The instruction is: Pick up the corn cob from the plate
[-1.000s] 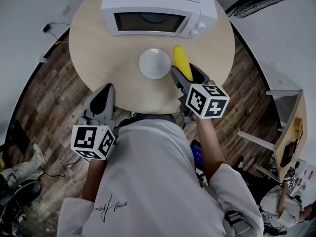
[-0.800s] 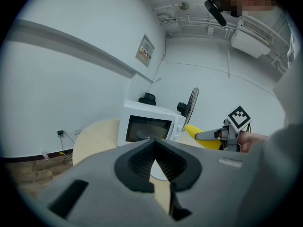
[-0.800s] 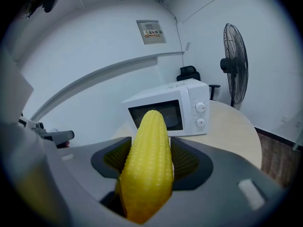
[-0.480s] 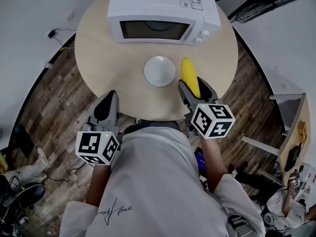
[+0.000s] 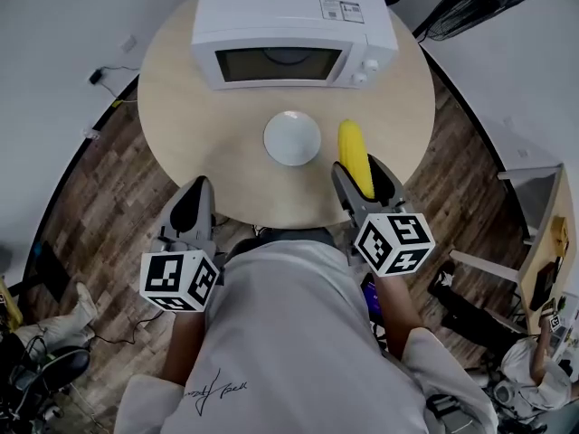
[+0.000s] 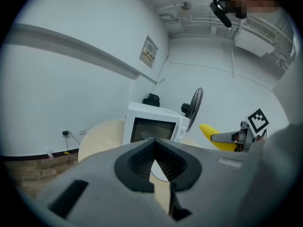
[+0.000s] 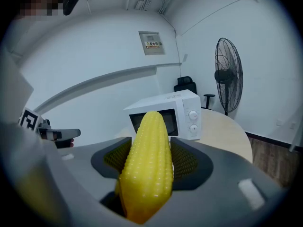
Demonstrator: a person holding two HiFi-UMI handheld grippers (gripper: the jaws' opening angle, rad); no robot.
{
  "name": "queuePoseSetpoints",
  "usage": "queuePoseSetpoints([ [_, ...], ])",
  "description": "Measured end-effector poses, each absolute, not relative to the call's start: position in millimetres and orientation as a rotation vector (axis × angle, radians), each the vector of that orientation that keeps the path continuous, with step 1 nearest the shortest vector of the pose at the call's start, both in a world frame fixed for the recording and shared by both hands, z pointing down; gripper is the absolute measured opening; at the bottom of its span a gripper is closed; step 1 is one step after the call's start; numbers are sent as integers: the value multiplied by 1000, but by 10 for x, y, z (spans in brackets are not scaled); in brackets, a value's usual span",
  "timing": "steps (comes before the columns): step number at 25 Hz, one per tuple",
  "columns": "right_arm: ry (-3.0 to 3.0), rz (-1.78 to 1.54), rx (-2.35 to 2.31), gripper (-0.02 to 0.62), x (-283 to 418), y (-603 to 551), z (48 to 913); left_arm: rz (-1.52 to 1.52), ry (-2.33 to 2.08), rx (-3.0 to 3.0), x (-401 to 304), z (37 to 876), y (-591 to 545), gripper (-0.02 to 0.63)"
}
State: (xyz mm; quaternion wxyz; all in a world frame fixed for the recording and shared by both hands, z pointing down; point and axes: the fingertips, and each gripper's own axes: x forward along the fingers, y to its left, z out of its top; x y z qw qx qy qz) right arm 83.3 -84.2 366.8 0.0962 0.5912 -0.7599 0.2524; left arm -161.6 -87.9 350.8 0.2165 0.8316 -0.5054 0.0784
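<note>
Clamping check: right hand-held gripper [image 5: 360, 169] has both jaws closed on the corn cob [image 7: 147, 162], ribbed pads pressing either flank. Cob runs lengthwise between the jaws, tip pointing away from the person, and a good stretch sticks out past the pads.

Left hand-held gripper [image 6: 152, 143] has its jaws together, nothing in them, parked at the near edge of the desk [image 5: 190, 125].

Cob sits off the plate [image 5: 291, 138], just right of it; plate is bare. Pickup looks essentially done, judging by that.

Beyond the plate: microwave [image 5: 289, 25], door closed, at the far side of the desk.

Risks from here, my read:
- Cob is round and tapered, so any easing of the squeeze or a nose-down tilt could let it slide forward out of the pads.
- Long overhang could make a fast swing pivot it in the grip.
- Gripper is close to the desk's near edge, so a drop may land on the floor rather than the desk.
</note>
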Motion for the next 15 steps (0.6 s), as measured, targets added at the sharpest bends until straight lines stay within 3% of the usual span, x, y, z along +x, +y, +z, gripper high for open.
queuePoseSetpoints([
  [15,-2285,735,1677,272,841,-832,3529,199,-1351,2297,-1537,3520,-872,-11],
])
